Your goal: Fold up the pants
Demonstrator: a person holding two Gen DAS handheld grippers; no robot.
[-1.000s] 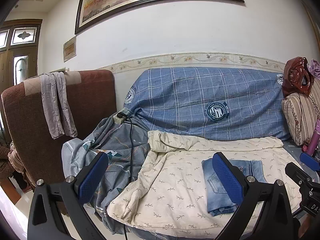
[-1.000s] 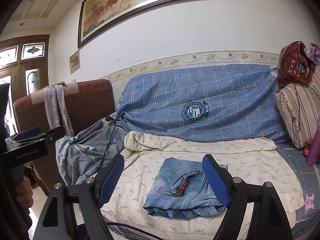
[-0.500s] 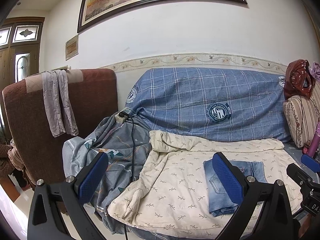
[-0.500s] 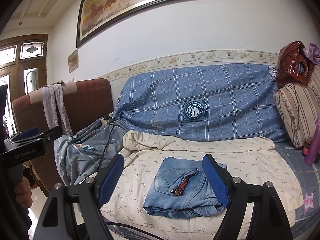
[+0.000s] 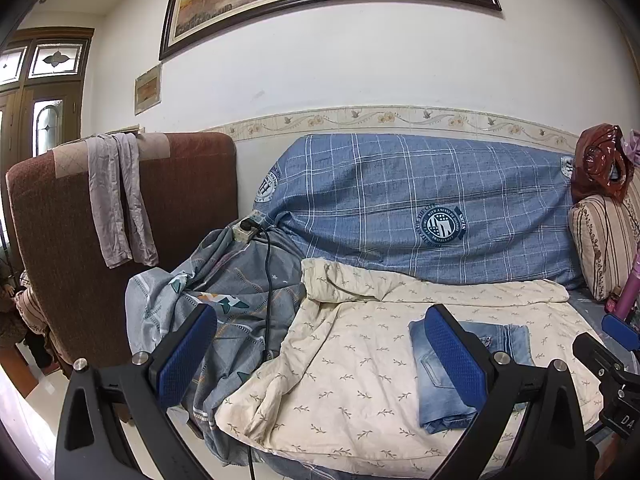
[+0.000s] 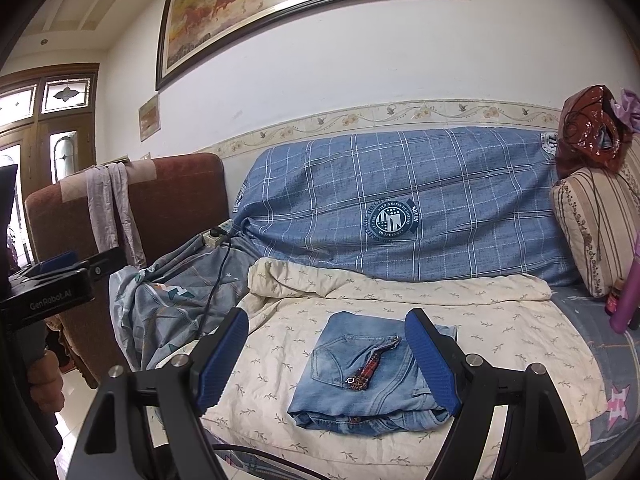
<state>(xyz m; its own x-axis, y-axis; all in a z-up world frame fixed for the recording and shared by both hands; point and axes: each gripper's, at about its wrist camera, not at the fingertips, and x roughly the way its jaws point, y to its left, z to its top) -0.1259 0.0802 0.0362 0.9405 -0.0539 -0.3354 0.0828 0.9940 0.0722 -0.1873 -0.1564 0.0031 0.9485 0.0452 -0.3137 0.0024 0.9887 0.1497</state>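
Left gripper (image 5: 320,356): standing released, empty, drifting slightly back from the sofa.
Right gripper (image 6: 330,360): standing released, empty, barely shifting.
Pants (image 6: 372,376): lying folded on the cream quilt (image 6: 500,320).
Status: folding is likely reading as complete.

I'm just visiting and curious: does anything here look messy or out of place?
The jeans lie neatly folded on the cream quilt. A red plaid strap trails out across their top, and a power strip sits perched on rumpled bedding.
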